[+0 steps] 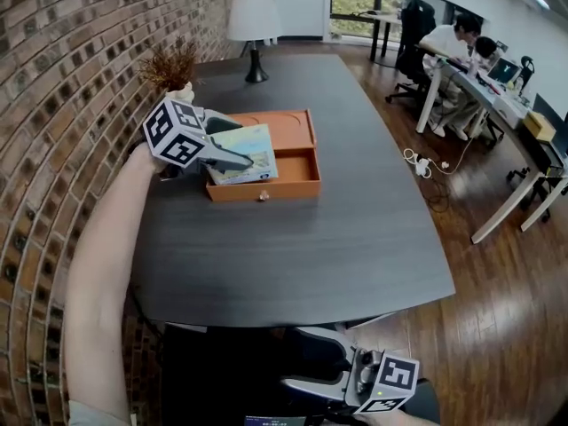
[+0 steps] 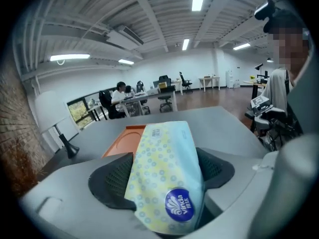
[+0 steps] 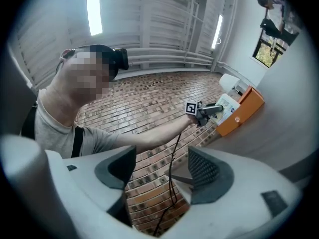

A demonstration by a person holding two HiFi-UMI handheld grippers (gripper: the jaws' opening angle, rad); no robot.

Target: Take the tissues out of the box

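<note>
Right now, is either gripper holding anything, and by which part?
The left gripper is shut on the tissue pack, clamping its two sides near the end with the round blue logo. The right gripper is open and holds nothing.

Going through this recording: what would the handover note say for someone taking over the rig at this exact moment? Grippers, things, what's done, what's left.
Left gripper: shut on the tissue pack, held tilted over the left part of the orange box.
Right gripper: open and empty, low at the near edge of the table.
Done: pack gripped and apparently lifted off the box floor.
Left: carry the pack clear of the box, set it on the table and release it. The visible rest of the box looks empty.
</note>
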